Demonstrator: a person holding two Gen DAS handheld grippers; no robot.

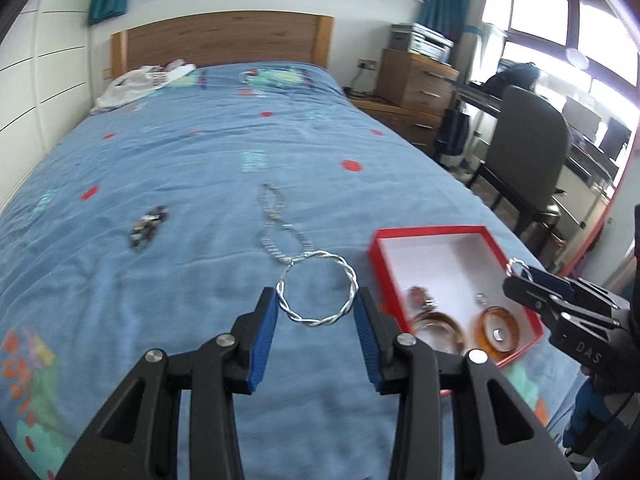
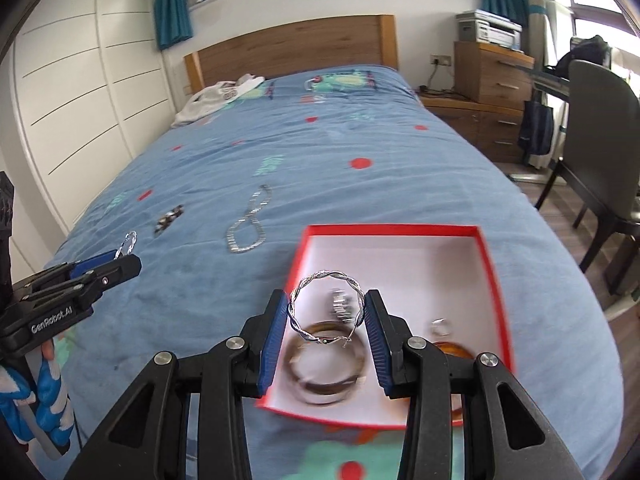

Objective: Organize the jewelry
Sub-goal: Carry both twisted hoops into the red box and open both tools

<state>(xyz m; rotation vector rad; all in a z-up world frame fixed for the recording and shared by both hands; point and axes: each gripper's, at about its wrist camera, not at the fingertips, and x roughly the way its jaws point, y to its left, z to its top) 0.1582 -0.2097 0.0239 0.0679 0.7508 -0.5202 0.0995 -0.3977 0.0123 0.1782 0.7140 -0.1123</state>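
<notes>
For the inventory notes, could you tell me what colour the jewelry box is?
The box is red outside with a white interior, clearest in the right wrist view.

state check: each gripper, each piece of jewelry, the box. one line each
left gripper: shut on left hoop
right gripper: shut on right hoop
left hoop: held, lifted
right hoop: held over box
red box: open, bangles and small pieces inside
silver chain: loose on bed
dark beaded piece: loose on bed

Black gripper — blue pads
</notes>
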